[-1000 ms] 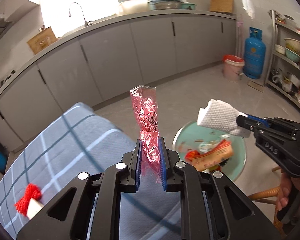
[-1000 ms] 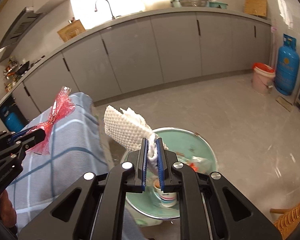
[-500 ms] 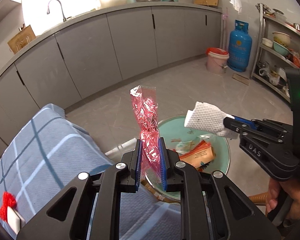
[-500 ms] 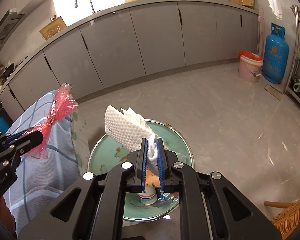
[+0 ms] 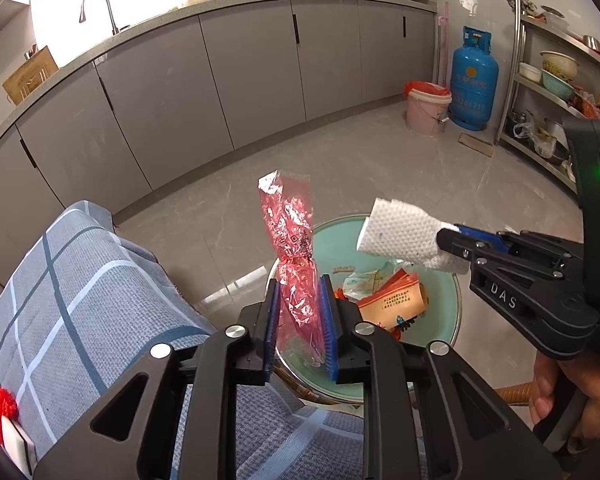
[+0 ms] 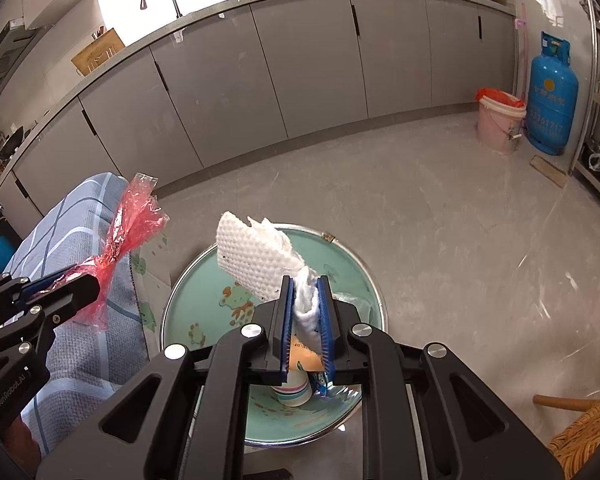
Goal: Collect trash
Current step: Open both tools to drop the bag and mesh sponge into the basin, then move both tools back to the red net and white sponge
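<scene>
Hovering above a green basin, the left tongs and the right tongs are shown with their jaws opening. A red plastic wrapper stands between the blue pads of the left tongs, while a crumpled white paper towel stands between those of the right; whether either is still pinched cannot be told. The basin, already holding an orange packet and a paper cup, lies directly below both pieces of trash. The step in hand is judged to be the release: it is best done with each piece kept over the middle of the basin, since the light wrapper may drift or cling to a pad. Beside the basin, a blue checked cloth covers the tabletop, and its edge lies close under the left tongs, where a stray wrapper could land. Farther off, grey cabinets, a pink bucket and a blue gas cylinder are seen, well clear.
</scene>
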Available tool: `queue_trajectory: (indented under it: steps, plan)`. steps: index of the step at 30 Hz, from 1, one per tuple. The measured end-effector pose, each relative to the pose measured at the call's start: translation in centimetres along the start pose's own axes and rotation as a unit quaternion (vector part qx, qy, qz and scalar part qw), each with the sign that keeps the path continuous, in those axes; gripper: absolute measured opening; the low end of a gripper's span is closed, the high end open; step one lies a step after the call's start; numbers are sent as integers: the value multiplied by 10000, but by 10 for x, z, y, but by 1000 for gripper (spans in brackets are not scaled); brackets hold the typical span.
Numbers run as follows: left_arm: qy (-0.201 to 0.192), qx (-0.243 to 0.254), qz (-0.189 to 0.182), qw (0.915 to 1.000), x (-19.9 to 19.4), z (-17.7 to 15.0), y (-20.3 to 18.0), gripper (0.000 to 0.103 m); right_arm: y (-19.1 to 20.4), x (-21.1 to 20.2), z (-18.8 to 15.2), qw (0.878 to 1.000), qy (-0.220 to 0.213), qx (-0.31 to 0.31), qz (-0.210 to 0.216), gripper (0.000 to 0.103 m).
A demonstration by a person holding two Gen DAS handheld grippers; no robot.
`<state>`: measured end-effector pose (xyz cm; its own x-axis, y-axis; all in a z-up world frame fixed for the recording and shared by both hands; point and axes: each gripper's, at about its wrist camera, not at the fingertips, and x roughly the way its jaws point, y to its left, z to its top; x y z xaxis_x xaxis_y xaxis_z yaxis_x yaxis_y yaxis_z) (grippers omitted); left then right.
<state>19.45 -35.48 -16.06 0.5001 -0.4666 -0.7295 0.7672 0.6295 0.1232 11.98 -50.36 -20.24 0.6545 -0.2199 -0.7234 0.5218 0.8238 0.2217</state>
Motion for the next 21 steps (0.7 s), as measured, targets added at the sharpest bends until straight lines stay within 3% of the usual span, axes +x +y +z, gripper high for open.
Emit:
queue_trajectory:
  steps: [4,6,10,12,21]
  plan:
    - [-41,82,-1,10000,-3,-1,-3,39,-6,3,-5,9999,23,86,-67,42]
    - [-96,86,-1,9999,-7,-2,-4,55,-11,1,-8,9998,3,178,-68,48]
    - [-154,56,132,9998,-14,-3,-1,59,-13,-5,-9,9995,-69,260,-134,59]
    - [-199,-24,214,9996,-19,-3,5,73,-13,-10,-9,9995,-115,275,-126,62]
    - [-261,-284,719,9967,-48,-14,39,83,10,-27,-12,9997,-232,126,-1,70]
